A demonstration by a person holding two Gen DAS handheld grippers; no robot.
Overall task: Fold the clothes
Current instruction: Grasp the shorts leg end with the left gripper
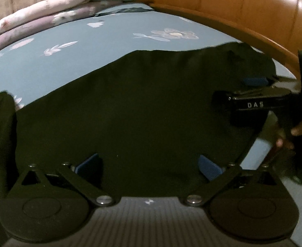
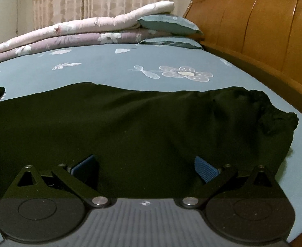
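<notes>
garment: dark garment [image 2: 130, 123] lay flat on blue floral sheet [image 2: 101, 70], near headboard [image 2: 264, 30].
l gripper [image 1: 149, 164]: fingers spread wide over garment, nothing pinched.
r gripper [image 2: 146, 166]: fingers spread, over garment.

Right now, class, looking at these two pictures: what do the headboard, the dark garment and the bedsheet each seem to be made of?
Headboard: probably varnished wood; orange-brown panels with glossy highlights.
Dark garment: soft matte cloth, likely knit or woven; it lies in folds and its right end is gathered, perhaps elastic.
Bedsheet: smooth printed fabric, possibly cotton; blue with pale flowers, lying flat.
</notes>
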